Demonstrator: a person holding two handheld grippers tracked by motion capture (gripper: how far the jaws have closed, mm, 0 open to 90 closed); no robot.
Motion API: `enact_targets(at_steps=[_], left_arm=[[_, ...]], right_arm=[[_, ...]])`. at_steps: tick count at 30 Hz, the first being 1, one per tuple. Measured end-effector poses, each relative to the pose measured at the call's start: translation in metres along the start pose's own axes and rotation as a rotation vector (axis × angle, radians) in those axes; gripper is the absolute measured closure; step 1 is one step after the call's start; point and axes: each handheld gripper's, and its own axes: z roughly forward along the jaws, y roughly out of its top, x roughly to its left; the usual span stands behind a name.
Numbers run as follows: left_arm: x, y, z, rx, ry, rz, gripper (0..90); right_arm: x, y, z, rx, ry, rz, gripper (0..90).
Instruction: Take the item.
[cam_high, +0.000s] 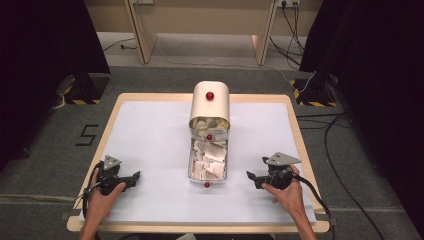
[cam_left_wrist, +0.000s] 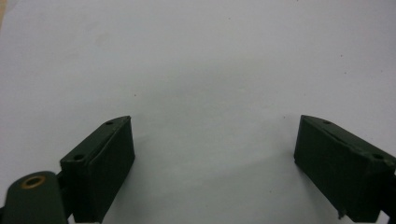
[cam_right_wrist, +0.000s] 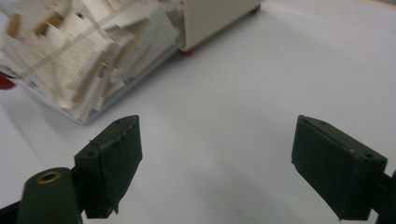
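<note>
Both grippers, left (cam_high: 131, 179) and right (cam_high: 253, 178), rest with fingers wide; the cream cover (cam_high: 210, 104) hides the paper-filled drawer's (cam_high: 208, 159) far end.

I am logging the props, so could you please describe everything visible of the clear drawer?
The clear drawer is a see-through, plastic-looking tray, pulled out toward the person from a rounded beige box at mid-table. It is full of jumbled paper slips, white and tan, some printed. A red knob sits at its near end. It lies flat on the white mat; neither gripper touches it.
</note>
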Motion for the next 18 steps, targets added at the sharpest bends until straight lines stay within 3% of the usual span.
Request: enact_targets(at_steps=[1, 4, 5, 9, 18], left_arm=[[0.0, 0.0, 0.0, 0.0, 0.0, 0.0, 11.4], [0.0, 0.0, 0.0, 0.0, 0.0, 0.0, 11.4], [0.0, 0.0, 0.0, 0.0, 0.0, 0.0, 11.4], [0.0, 0.0, 0.0, 0.0, 0.0, 0.0, 11.4], [0.0, 0.0, 0.0, 0.0, 0.0, 0.0, 11.3]], right_arm=[[0.006, 0.005, -0.004, -0.023, 0.006, -0.017, 18.5], [0.01, 0.01, -0.007, -0.044, 0.012, -0.017, 19.1], [0.014, 0.014, -0.011, -0.078, 0.034, -0.004, 21.4], [0.023, 0.021, -0.014, -0.103, 0.053, -0.017, 22.2], [0.045, 0.035, -0.012, -0.101, 0.115, -0.078, 27.1]])
